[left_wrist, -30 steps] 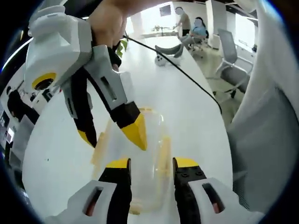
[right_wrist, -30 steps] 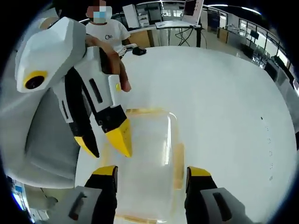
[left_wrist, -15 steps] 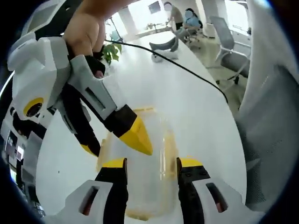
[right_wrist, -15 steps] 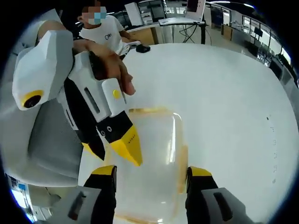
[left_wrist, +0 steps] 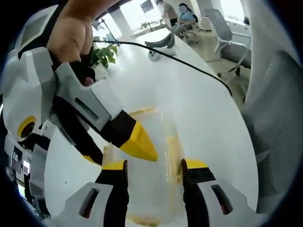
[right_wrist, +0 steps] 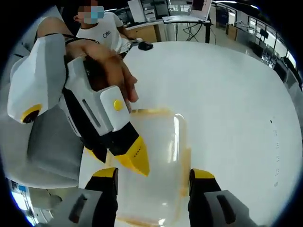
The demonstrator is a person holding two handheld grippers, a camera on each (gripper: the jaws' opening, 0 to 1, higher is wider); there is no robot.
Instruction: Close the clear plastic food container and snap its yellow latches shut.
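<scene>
Clear plastic food container (left_wrist: 151, 165) on white table (right_wrist: 227, 94), lid down; left gripper (left_wrist: 154, 165) and right gripper (right_wrist: 154, 174) released, straddling it at 6 o'clock.

Bright, even daylight — windows (left_wrist: 142, 9) at the far end of the left gripper view blow out white. The white table (right_wrist: 227, 94) glares softly; shadows are faint. Fisheye bending stretches the edges — near parts look slightly blurred.

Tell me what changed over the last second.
Each gripper has closed in on the other: the right gripper looms larger in the left gripper view, the left gripper larger in the right gripper view, their yellow tips lower over the container. Nothing was taken hold of or let go. The container stays closed on the white table, both grippers open.
</scene>
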